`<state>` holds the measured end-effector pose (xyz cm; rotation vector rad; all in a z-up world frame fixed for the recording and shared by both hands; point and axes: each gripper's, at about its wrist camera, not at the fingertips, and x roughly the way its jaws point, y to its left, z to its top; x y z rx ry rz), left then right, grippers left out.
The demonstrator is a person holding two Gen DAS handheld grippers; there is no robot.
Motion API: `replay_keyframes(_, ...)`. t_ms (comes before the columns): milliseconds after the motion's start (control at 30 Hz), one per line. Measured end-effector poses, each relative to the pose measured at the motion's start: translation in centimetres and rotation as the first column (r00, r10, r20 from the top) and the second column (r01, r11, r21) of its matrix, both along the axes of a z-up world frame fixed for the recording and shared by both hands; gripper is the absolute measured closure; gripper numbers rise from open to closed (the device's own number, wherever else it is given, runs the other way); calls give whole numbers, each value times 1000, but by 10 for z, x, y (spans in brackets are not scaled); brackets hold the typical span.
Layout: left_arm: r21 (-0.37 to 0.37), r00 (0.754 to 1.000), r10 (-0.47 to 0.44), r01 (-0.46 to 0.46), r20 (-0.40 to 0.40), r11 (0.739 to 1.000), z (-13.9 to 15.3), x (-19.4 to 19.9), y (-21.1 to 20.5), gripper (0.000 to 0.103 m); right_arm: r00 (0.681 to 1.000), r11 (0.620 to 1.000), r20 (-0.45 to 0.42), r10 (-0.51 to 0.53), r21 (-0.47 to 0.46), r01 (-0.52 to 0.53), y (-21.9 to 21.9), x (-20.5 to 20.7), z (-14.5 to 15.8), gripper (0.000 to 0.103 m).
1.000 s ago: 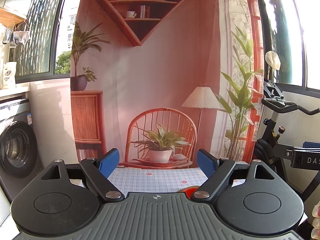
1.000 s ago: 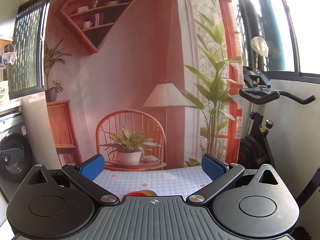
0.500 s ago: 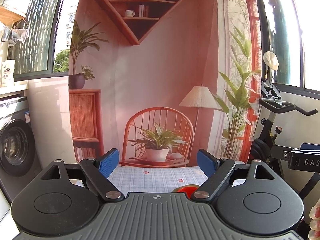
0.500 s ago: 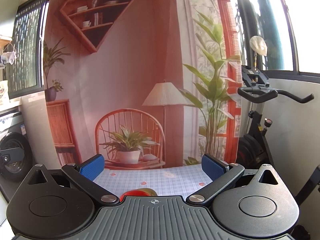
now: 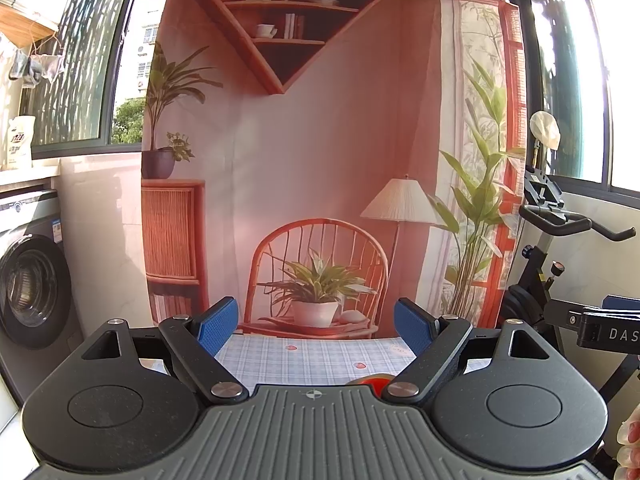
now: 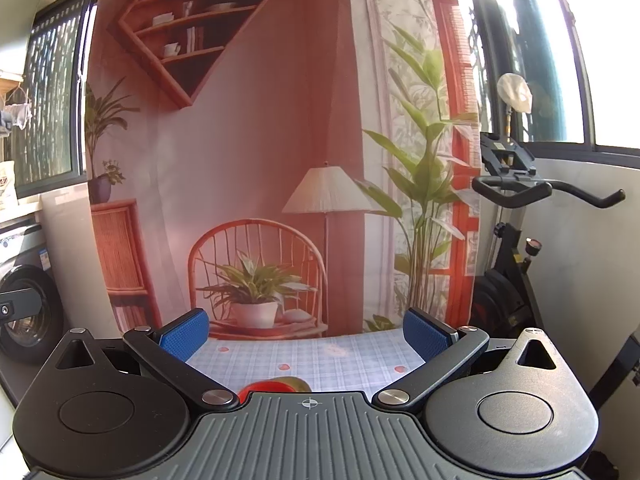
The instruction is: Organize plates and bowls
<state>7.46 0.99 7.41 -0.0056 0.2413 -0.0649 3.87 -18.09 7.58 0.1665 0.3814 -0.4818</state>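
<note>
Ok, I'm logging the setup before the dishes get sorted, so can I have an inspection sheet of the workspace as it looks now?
Surface: table under a pale blue checked cloth with small red motifs.
Job's things: only a sliver of red and yellow-green dishware at the camera's lower edge; type cannot be told.
Clutter: nothing seen.
Grippers: left gripper and right gripper both open, holding nothing, raised over the near table.
Cables: nothing seen.
Surroundings: printed room-scene backdrop, grey front-loading washing machine left, black exercise bike right, windows on both sides.
</note>
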Motion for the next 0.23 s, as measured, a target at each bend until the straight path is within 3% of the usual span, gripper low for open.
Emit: replay_keyframes(233, -8, 1000, -3, 3, -1, 1000, 0, 0, 1, 16, 1000, 1000, -1, 0, 1, 0, -1, -1, 0, 0)
